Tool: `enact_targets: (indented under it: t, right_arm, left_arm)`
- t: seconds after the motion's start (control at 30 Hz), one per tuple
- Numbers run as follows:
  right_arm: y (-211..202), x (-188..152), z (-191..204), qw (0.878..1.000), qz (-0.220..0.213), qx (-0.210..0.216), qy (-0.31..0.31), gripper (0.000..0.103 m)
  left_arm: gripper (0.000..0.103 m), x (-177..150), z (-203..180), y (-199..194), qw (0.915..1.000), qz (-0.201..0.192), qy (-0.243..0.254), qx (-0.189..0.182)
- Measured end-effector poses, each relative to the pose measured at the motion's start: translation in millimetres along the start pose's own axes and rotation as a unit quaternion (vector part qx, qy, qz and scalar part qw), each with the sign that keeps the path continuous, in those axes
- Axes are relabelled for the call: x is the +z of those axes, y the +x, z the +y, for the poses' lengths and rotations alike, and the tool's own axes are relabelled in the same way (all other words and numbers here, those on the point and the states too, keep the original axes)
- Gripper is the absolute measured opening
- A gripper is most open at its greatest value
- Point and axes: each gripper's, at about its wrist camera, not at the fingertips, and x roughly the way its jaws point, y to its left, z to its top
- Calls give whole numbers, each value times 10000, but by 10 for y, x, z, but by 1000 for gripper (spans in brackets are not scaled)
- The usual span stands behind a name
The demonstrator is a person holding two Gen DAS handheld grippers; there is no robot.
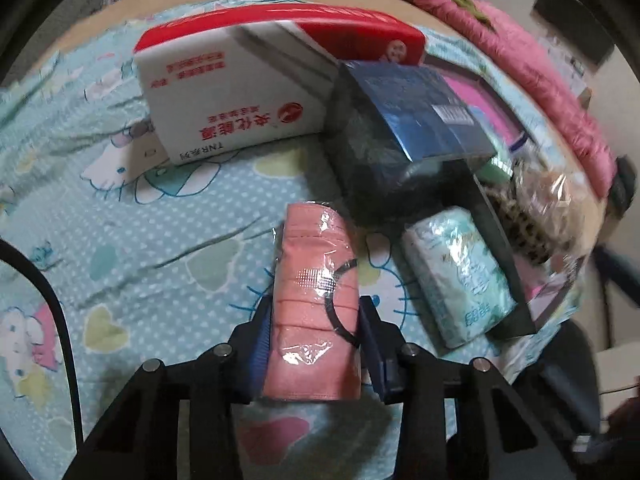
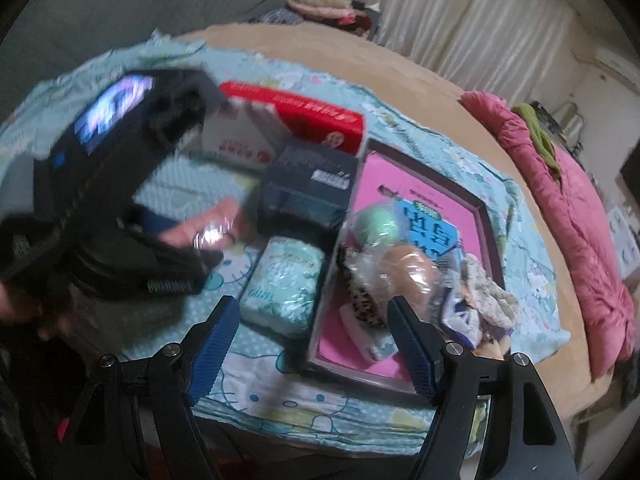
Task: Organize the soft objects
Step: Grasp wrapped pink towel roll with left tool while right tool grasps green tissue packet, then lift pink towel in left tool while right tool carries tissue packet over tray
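The left gripper [image 1: 316,344] has its jaws clamped across the plastic-wrapped pink cloth pack [image 1: 316,300], whose long axis runs straight ahead, while the right gripper [image 2: 312,344] gapes empty.

- Your left wrist camera looked steeply down, close over the bed sheet [image 1: 120,216].
- Your right one sat farther back, facing the pink tray [image 2: 400,184].
- Both caught the red-and-white box [image 1: 240,92] and tissue pack [image 2: 284,284].
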Motion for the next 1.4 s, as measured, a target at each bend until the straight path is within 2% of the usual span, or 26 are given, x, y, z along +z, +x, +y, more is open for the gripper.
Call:
enact_targets:
  t: [0.03, 0.17, 0.37, 0.5, 0.57, 0.63, 0.67, 0.7, 0.73, 0.83, 0.97, 1.03, 1.13, 1.27, 1.4]
  right_arm:
    - [41, 7, 54, 9999, 31, -47, -160, 77]
    - [202, 9, 285, 9960, 132, -265, -844, 77]
    - [543, -62, 524, 9808, 315, -824, -1739, 77]
    - [659, -61, 518, 9779, 199, -950, -1852, 76]
    - [774, -32, 480, 9785, 250, -899, -1839, 70]
    - [827, 13, 455, 9793, 158, -906, -1804, 68]
    - [851, 39, 440, 9800, 122, -875, -1781, 67]
    - [863, 59, 434, 9815, 127, -760, -1752, 51]
    - [908, 82, 400, 9854, 216, -563, -1594, 43]
    - [886, 101, 291, 9910, 91, -360, -1283, 36]
    - [653, 173, -101, 9986, -220, 458, -172, 34]
    - [498, 182, -258, 9954, -442, 822, 216, 34]
    - [307, 184, -393, 9899, -710, 1100, 539, 34]
    - [115, 230, -399, 9871, -970, 1140, 566, 34]
    - [-37, 222, -231, 9858, -1041, 1180, 580, 34]
  left_arm:
    - [40, 12, 73, -15, 9998, -19, -109, -178]
    - [40, 48, 283, -90, 9989, -170, -286, -343]
    - [40, 75, 529, -126, 9961, -247, -572, -630]
    - [40, 83, 577, -129, 9952, -260, -583, -740]
    - [40, 106, 573, -92, 9952, -263, -568, -751]
    - [40, 106, 559, -60, 9951, -251, -551, -778]
    - [40, 81, 566, -71, 9953, -257, -536, -769]
    - [40, 80, 552, -66, 9956, -268, -506, -743]
    - [40, 69, 550, -72, 9958, -280, -483, -728]
    - [40, 48, 510, -77, 9958, -322, -450, -732]
    - [40, 33, 421, -191, 9954, -477, -384, -741]
    - [40, 0, 405, -315, 9950, -604, -321, -729]
    - [40, -31, 296, -502, 9944, -813, -195, -652]
    - [40, -53, 170, -679, 9939, -955, -73, -552]
    - [40, -91, 117, -784, 9943, -999, -1, -364]
